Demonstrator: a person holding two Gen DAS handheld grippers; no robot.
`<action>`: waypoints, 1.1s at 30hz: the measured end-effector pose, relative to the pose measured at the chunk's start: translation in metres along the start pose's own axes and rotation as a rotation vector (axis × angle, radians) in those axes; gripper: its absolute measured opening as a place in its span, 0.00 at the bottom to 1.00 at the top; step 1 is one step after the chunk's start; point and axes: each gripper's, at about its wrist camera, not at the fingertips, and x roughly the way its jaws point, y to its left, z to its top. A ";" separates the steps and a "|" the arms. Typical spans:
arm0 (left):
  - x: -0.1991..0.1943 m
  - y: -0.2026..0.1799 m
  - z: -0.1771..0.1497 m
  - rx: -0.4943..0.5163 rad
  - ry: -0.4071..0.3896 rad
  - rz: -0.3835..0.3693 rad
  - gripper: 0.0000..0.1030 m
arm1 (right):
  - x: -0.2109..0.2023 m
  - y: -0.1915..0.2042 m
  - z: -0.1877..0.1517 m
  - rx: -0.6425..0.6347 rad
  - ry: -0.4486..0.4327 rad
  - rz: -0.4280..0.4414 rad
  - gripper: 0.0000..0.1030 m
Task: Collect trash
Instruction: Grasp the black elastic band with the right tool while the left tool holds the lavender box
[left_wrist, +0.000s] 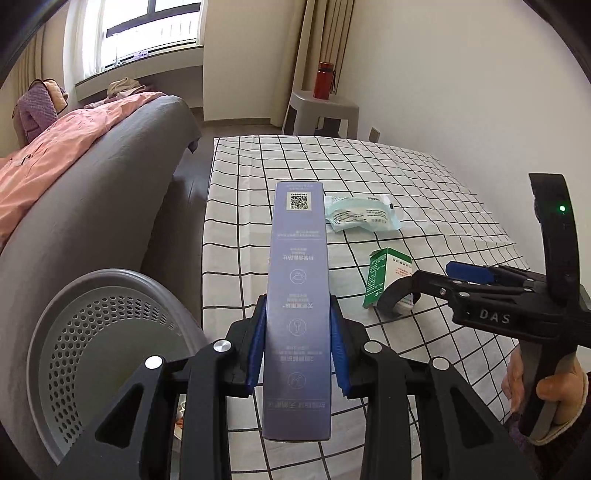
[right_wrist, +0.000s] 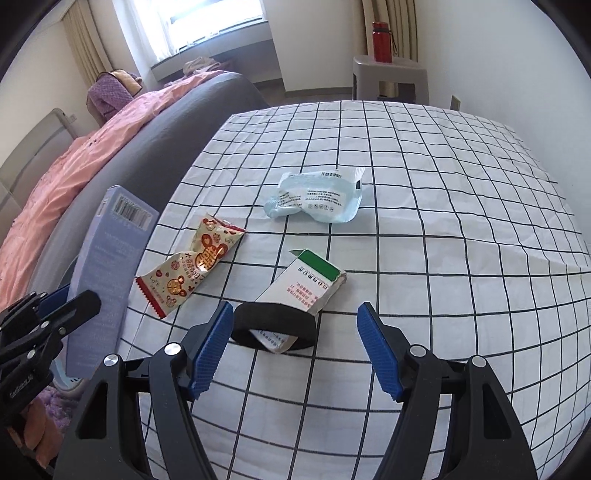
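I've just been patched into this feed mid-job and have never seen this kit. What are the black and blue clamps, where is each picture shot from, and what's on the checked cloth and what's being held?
No robot arm here: a person holds a clamp-like tool in each hand, each with a fisheye camera looking along its two fingers.

The left wrist view shows the left tool shut on a long purple box, with a grey perforated bin beside the table's left edge. The right tool also shows at the right of that view.

In the right wrist view, the right tool is open and empty, pointing at a green and white carton with a black band around its near end.

Also on the checked cloth: a red patterned snack wrapper and a crumpled pale blue packet.
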 end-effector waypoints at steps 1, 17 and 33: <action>0.001 0.002 0.000 -0.006 0.002 0.003 0.30 | 0.006 0.000 0.003 0.008 0.011 -0.007 0.66; -0.001 0.010 -0.001 -0.031 0.005 -0.002 0.30 | 0.022 0.001 -0.036 0.048 0.087 -0.062 0.68; -0.003 0.005 -0.003 -0.020 -0.001 0.015 0.30 | 0.019 0.014 -0.052 0.036 0.081 -0.030 0.08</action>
